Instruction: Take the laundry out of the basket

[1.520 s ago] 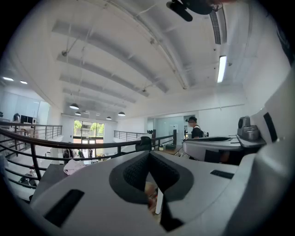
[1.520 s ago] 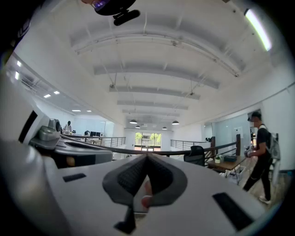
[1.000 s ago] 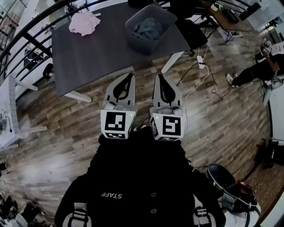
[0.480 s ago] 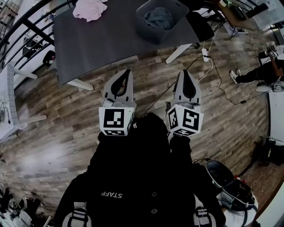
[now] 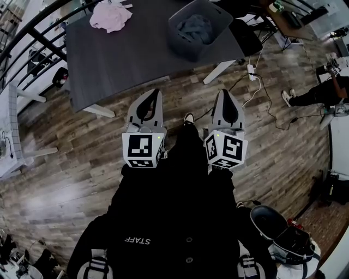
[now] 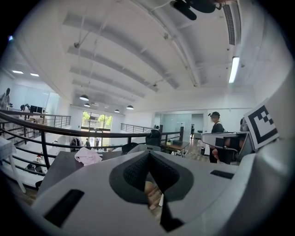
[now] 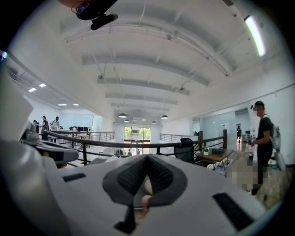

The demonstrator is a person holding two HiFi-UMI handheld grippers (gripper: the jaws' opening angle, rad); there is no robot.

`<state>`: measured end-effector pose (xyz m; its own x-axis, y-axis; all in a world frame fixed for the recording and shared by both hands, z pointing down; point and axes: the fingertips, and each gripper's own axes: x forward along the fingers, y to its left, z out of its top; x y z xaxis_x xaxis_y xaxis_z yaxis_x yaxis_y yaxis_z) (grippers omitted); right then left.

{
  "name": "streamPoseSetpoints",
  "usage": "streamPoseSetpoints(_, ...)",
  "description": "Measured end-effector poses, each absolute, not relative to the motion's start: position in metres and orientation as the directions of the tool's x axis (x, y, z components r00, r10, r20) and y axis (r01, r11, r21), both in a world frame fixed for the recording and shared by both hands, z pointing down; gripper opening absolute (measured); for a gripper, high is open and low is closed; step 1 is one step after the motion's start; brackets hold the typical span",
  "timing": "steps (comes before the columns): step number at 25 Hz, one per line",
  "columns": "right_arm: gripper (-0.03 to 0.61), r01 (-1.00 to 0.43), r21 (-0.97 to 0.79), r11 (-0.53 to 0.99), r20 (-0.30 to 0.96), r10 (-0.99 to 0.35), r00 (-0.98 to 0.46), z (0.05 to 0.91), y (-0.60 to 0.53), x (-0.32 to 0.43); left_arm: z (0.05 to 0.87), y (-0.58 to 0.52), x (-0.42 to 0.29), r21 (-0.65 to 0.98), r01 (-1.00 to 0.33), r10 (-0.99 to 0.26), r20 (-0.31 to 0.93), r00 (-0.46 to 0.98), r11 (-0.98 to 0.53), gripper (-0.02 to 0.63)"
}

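A grey laundry basket (image 5: 185,48) stands on the right end of a dark grey table (image 5: 136,57) and holds a blue-grey garment (image 5: 196,28). A pink garment (image 5: 110,15) (image 6: 87,156) lies on the table's far left corner. My left gripper (image 5: 155,92) (image 6: 148,154) and right gripper (image 5: 226,93) (image 7: 146,156) are both shut and empty. They hang side by side over the wooden floor, short of the table's near edge, pointing toward it.
Cables and a power strip (image 5: 252,70) lie on the floor right of the table. A person (image 5: 313,91) is at the far right. A black railing (image 5: 32,38) and a white table (image 5: 11,131) are at the left, and a bag (image 5: 283,237) sits at bottom right.
The right gripper has moved right, away from the left one, and both now sit level. The table and basket have shifted slightly up and right in view. A shoe shows between the grippers.
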<state>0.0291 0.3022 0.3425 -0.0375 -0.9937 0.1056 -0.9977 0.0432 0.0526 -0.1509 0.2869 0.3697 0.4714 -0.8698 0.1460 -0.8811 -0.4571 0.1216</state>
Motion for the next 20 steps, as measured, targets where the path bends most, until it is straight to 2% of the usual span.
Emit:
streamPoseSetpoints(10, 0.015, -0.996, 0.034, 0.078, 0.086, -0.993, -0.074, 0.352, 0.186, 0.071, 0.380, 0.180, -0.116, 0.097, -0.904, -0.892, 0.150, 0.427, -0.416, 0.000)
streamPoseSetpoints(20, 0.015, -0.986, 0.011, 0.164, 0.133, -0.978, -0.161, 0.355, 0.038, 0.134, 0.374, 0.028, -0.029, 0.078, -0.914, -0.893, 0.191, 0.407, -0.399, 0.000)
